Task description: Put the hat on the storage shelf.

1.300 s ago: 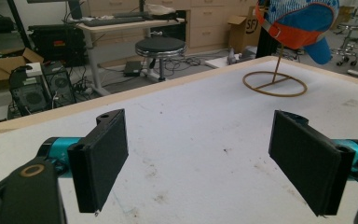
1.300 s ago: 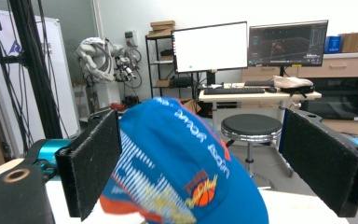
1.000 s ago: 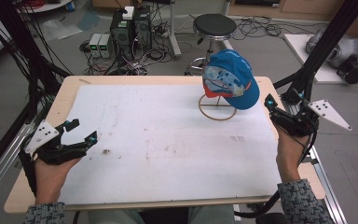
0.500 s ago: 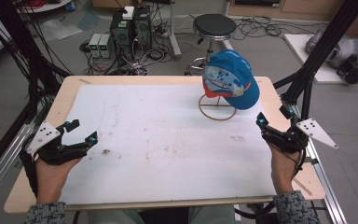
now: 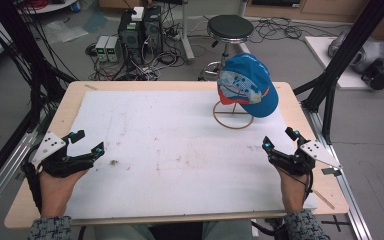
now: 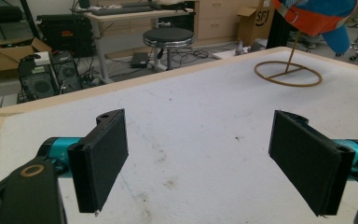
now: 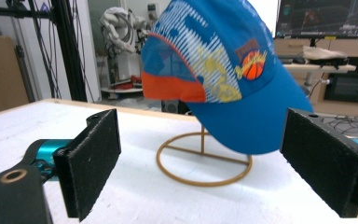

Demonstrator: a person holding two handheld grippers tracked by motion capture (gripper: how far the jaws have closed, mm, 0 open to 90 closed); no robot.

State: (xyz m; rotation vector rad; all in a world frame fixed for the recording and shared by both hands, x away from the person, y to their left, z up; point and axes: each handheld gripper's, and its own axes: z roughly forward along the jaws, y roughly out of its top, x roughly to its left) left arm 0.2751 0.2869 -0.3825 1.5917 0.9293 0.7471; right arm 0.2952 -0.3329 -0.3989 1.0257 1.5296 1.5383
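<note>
In the high view a blue cap (image 5: 247, 85) is hanging on a round wire stand (image 5: 233, 114) in the upper right part of the frame, toward the far right of the white mat (image 5: 180, 150) that is covering the wooden table (image 5: 65, 107). The cap is sitting tilted on the stand's upright, with an orange band and pale streaked print showing on its side, and its crown is leaning toward the right of the frame. The right gripper (image 5: 279, 143) is lying low at the lower right of the frame, held in the person's right hand (image 5: 291, 187), near the stand but clearly apart from it; its jaws are standing wide apart and holding nothing. In the right gripper view the cap (image 7: 223, 70) is filling the upper middle of the frame above the stand's ring (image 7: 204, 161), both lying between and beyond the two black jaws, with no contact. The left gripper (image 5: 87, 141) is sitting at the lower left of the high view, in the left hand (image 5: 55, 187), well apart from the cap; its jaws are also spread and empty. In the left gripper view the ring (image 6: 288, 73) is showing at the upper right, far off across the mat (image 6: 191, 121), with the cap's edge (image 6: 317, 16) above it.
</note>
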